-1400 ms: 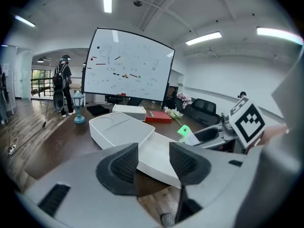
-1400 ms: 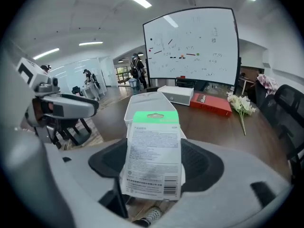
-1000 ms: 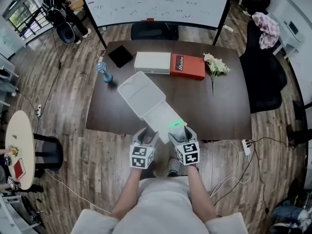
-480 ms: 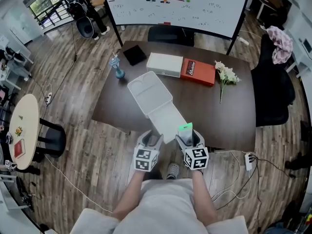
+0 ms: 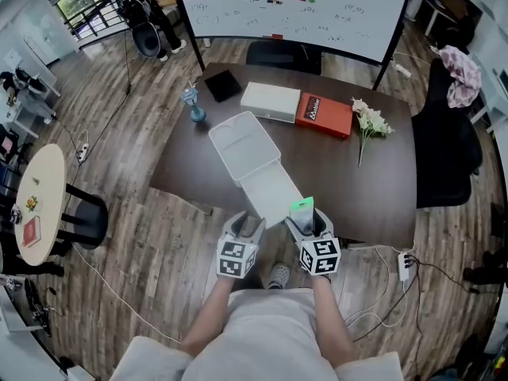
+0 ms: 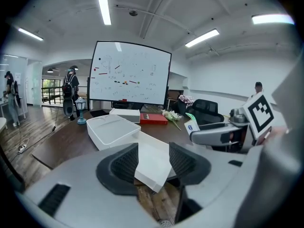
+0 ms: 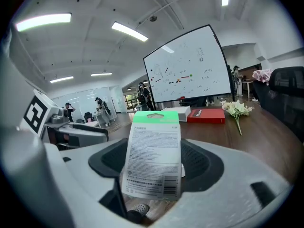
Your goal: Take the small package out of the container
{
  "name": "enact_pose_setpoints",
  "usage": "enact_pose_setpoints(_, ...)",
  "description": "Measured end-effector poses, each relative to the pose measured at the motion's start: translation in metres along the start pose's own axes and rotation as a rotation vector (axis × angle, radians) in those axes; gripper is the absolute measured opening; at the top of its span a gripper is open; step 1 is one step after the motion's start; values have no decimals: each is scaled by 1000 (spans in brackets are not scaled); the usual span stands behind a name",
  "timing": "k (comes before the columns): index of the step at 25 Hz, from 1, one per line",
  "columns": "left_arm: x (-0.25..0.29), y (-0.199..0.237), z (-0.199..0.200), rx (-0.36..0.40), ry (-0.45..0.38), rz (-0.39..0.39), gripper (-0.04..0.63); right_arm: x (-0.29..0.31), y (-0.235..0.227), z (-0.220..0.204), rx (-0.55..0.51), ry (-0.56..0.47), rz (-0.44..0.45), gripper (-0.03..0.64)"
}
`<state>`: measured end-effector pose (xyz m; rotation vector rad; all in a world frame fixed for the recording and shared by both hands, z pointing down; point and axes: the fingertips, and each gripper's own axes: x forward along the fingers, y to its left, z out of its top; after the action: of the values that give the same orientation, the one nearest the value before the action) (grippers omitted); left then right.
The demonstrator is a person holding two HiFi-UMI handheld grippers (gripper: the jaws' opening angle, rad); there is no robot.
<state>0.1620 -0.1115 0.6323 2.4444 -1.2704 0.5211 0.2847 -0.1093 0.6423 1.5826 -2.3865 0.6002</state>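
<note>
The white container [image 5: 236, 143] lies open on the dark table [image 5: 349, 181], its flat lid [image 5: 274, 193] reaching to the near edge. My right gripper [image 5: 306, 222] is shut on the small package [image 5: 302, 205], a white card with a green top. It holds the card upright just past the lid's near right corner. In the right gripper view the package [image 7: 154, 158] stands between the pads. My left gripper [image 5: 244, 227] hovers open at the lid's near left corner. In the left gripper view, that corner of the lid [image 6: 154, 158] shows between the spread jaws, and the pads do not press it.
At the table's far side lie a white box [image 5: 270, 101], a red box [image 5: 324, 115], white flowers [image 5: 369, 121], a black pad [image 5: 222, 85] and a blue lamp figure [image 5: 192, 105]. A black chair [image 5: 444, 149] stands at the right, a whiteboard [image 5: 294, 6] behind.
The head view has shifted a little. Both grippers stay at the table's near edge, the right one still holding the package.
</note>
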Motion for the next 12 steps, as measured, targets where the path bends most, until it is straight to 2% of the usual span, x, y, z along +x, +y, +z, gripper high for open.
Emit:
enact_pose_setpoints(9,2,-3,2,15,-22,34,175,-2,-7,7,-19,-19,9,351)
enact_pose_setpoints(12,-2,1,5,27,-37,76,111,-2,-5,8,-25,-20,19,351)
